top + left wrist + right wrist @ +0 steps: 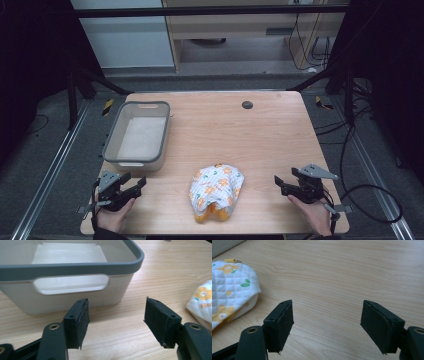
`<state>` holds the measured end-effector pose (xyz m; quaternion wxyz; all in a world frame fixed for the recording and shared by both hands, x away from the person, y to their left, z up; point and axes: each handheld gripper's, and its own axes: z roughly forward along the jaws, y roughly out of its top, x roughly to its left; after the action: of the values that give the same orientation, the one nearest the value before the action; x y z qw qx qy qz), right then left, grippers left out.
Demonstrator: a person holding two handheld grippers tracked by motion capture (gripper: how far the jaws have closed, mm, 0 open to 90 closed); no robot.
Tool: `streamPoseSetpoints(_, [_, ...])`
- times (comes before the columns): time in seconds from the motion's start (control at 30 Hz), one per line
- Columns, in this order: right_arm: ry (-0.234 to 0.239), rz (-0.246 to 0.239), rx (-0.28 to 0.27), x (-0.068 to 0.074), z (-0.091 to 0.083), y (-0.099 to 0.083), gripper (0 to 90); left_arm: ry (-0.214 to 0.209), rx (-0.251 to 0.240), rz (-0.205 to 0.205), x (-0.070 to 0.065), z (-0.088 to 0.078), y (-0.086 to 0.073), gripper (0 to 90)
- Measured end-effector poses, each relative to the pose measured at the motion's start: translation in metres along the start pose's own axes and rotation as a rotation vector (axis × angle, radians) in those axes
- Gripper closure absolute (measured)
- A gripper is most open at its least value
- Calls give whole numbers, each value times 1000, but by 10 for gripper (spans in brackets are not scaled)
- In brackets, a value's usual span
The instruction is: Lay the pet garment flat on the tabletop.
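Both of my grippers spread and empty, quilted garment unhandled at the near middle of the table.

Left to right: my left gripper rests at the near left edge, jaws wide apart with nothing between them, just before the grey-rimmed bin, which stands empty. The crumpled floral garment lies between my hands, apart from both and right of the bin. Its long axis runs roughly near to far, the orange-lined opening toward me; its true front is not determinable in this bunched state. My right gripper sits at the near right edge, equally spread and holding nothing. Recommended: close in low from both sides and pinch a bunched fold, not a single loose layer.
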<state>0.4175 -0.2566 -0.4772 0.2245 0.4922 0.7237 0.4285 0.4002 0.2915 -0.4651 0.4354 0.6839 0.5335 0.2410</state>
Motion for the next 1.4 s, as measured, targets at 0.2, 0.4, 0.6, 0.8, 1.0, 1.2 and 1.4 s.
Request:
streamPoseSetpoints(0.2, [31,-7,1,4,-1,1,285,-49,5,6,-8,-2,1,430])
streamPoseSetpoints(0.4, [75,-11,4,14,0,6,298,-104,15,61,-22,0,4,458])
streamPoseSetpoints(0.6, [103,-12,-13,22,1,16,323,-135,22,84,-35,4,8,453])
streamPoseSetpoints(0.8, [131,-12,-32,29,3,33,342,-163,31,121,-46,11,24,448])
streamPoseSetpoints(1.0, [152,-23,-43,35,10,50,344,-183,28,145,-62,25,37,443])
streamPoseSetpoints(1.2, [196,-22,-36,50,27,56,354,-205,28,146,-82,50,47,434])
streamPoseSetpoints(1.4, [206,-47,15,59,41,47,352,-227,75,158,-92,63,42,428])
